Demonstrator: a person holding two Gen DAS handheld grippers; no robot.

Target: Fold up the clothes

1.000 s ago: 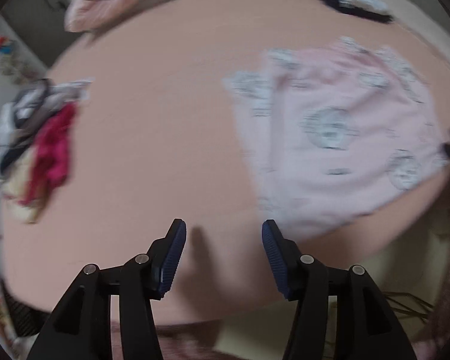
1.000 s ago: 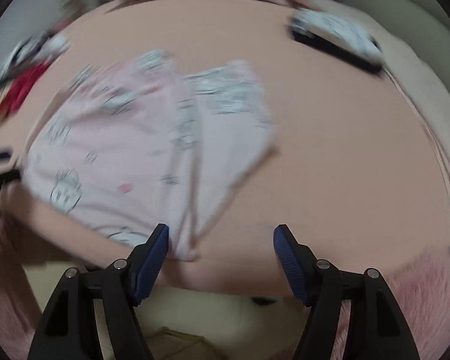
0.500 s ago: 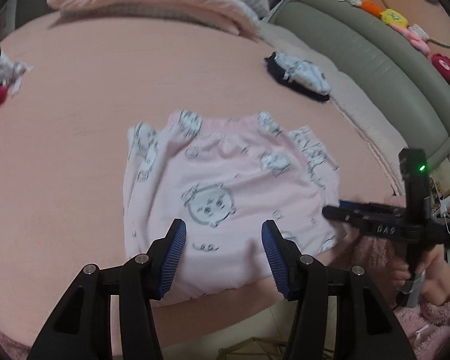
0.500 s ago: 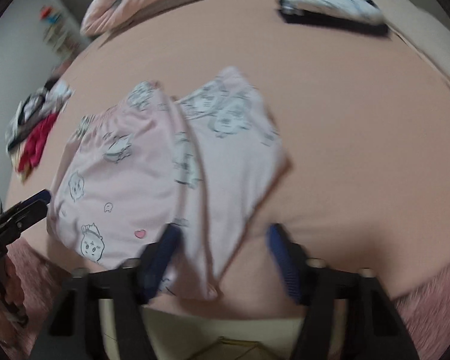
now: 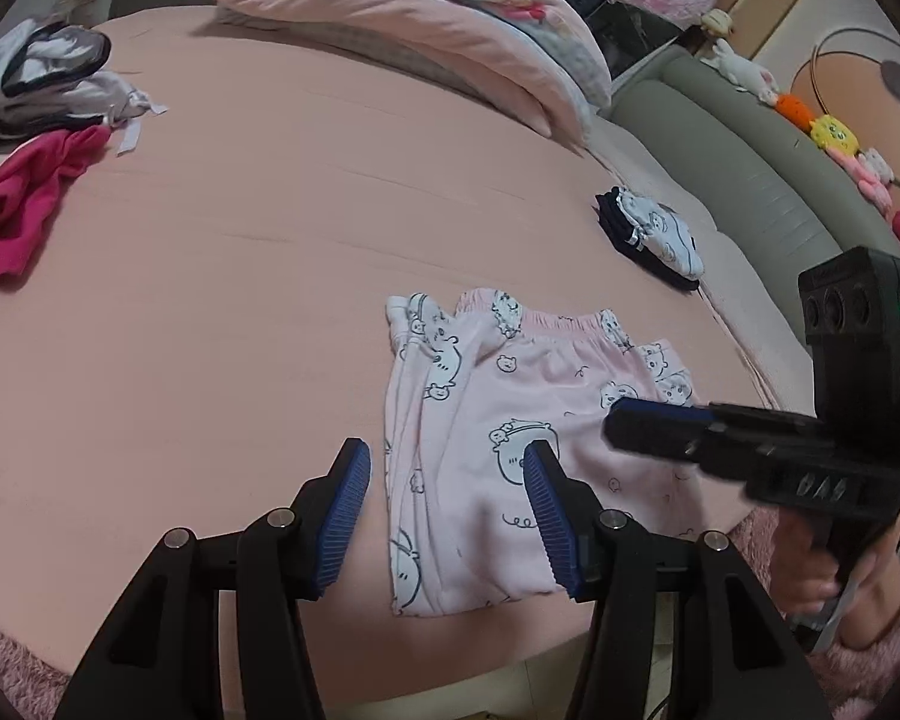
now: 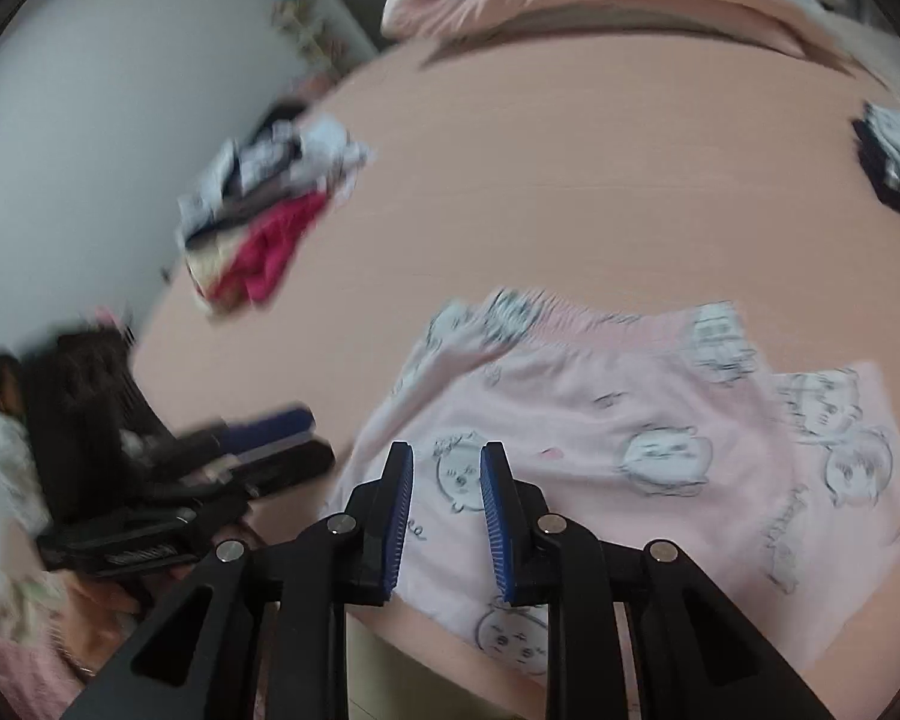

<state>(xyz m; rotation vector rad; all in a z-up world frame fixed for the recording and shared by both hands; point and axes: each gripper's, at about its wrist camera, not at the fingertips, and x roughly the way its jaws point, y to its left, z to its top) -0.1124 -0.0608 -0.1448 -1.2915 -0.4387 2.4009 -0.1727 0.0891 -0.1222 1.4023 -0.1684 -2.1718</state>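
Pink pyjama shorts with cartoon prints (image 5: 510, 420) lie folded flat near the front edge of the pink bed (image 5: 240, 300). My left gripper (image 5: 444, 480) is open above the shorts' left edge, holding nothing. My right gripper (image 6: 447, 480) hovers over the shorts (image 6: 630, 438) with its jaws narrowed to a small gap and nothing between them. In the left wrist view the right gripper (image 5: 660, 426) reaches over the shorts' right side. In the right wrist view the left gripper (image 6: 270, 438) is at the left, blurred.
A pile of unfolded clothes with a magenta garment (image 5: 24, 198) lies at the far left. A folded dark and white stack (image 5: 654, 234) sits at the right. A pink quilt (image 5: 420, 18) lies at the back, a grey-green headboard (image 5: 750, 180) beyond.
Both grippers have swung over the shorts. The right gripper's jaws have narrowed from wide open to a small gap. The shorts have not moved.
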